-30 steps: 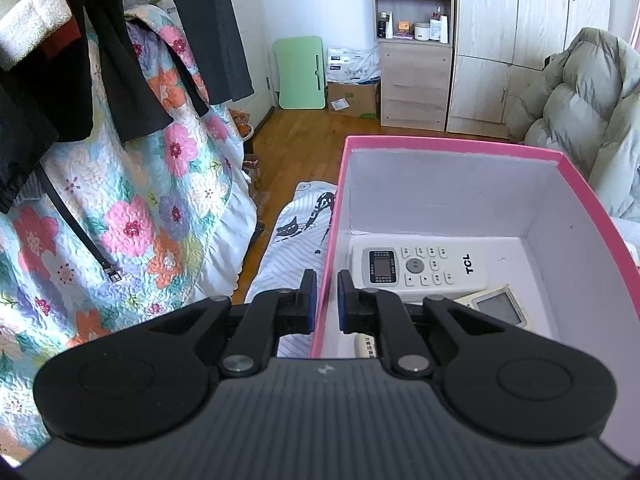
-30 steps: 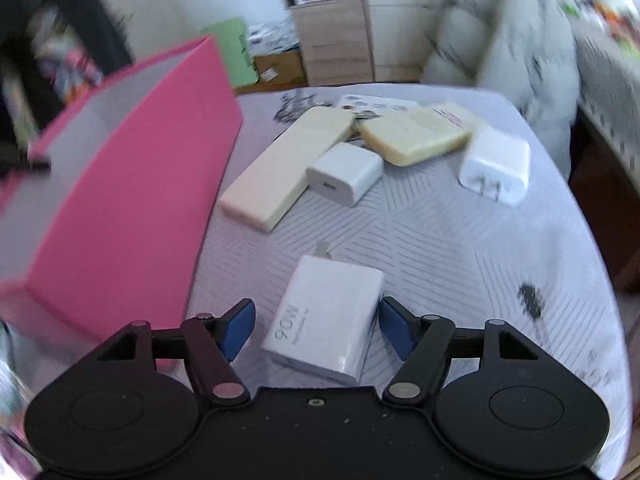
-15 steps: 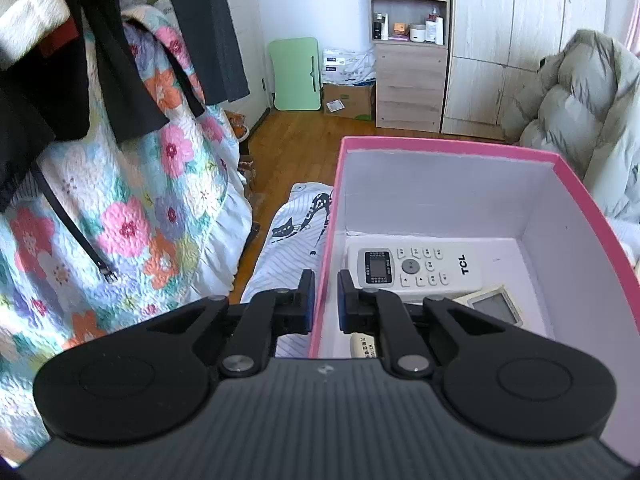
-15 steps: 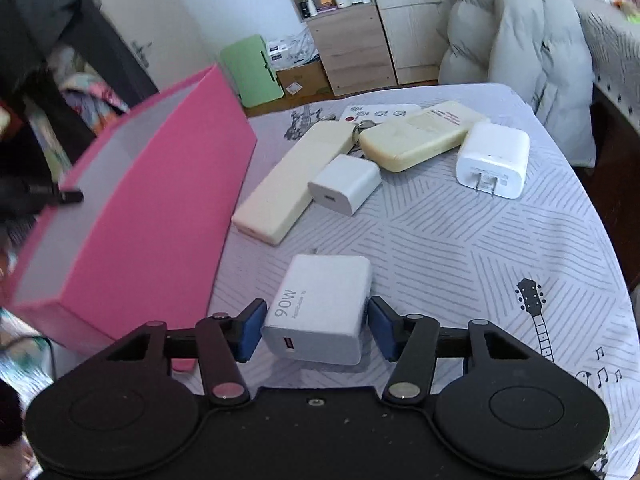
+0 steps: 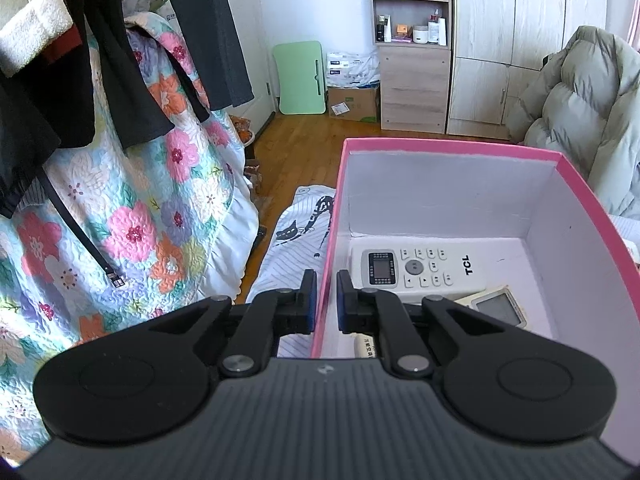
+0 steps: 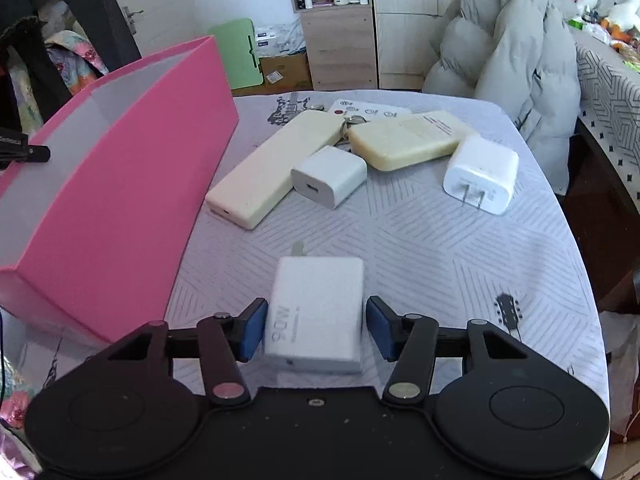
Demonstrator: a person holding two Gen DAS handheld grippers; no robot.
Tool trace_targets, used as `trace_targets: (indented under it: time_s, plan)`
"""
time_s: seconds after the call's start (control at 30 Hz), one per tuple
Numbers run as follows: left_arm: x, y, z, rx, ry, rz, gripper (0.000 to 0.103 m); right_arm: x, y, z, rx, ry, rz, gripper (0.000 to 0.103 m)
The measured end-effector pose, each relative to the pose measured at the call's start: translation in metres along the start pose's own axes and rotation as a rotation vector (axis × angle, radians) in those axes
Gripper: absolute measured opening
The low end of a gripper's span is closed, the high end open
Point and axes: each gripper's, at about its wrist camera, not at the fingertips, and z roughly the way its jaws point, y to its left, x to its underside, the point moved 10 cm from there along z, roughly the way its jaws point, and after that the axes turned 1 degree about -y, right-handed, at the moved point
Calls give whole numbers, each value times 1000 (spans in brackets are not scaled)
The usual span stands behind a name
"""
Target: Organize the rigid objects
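My left gripper (image 5: pixel 323 300) is shut on the left wall of the pink box (image 5: pixel 440 146), one pad outside and one inside. A white TCL remote (image 5: pixel 432 268) and a cream remote with a screen (image 5: pixel 494 306) lie in the box. In the right wrist view my right gripper (image 6: pixel 316 326) is closing on a white 90W charger (image 6: pixel 320 300) that lies on the table. Its blue pads sit against the charger's two sides. The pink box (image 6: pixel 132 184) stands to the left.
Farther back on the patterned tablecloth (image 6: pixel 440 248) lie a long cream power bank (image 6: pixel 276 168), a small white cube charger (image 6: pixel 330 176), a cream remote (image 6: pixel 408 140), a white plug charger (image 6: pixel 482 174) and a white button remote (image 6: pixel 368 110). A grey puffer jacket (image 6: pixel 504 40) hangs behind the table.
The right gripper's jaws have narrowed onto the 90W charger, which has turned straight between the pads. The left gripper has kept its hold on the box wall.
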Motion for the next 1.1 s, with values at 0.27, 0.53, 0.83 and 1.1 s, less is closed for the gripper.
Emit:
trace_targets:
  time_s: [0.27,0.53,0.83,1.1]
  plan:
    - [1,1,0,3,2,-8,9,-32,-12,-26,-231,-32,300,56]
    - [-1,4,0,-5,-6,-16,8,-111,81,-67,-659,-25,273,56]
    - [-1,2,1,-12,-11,-14,8,-108,170,38,-669,362,226,56]
    - [2,17,11,132,72,-200,7,-91,182,62,-586,421,165,56]
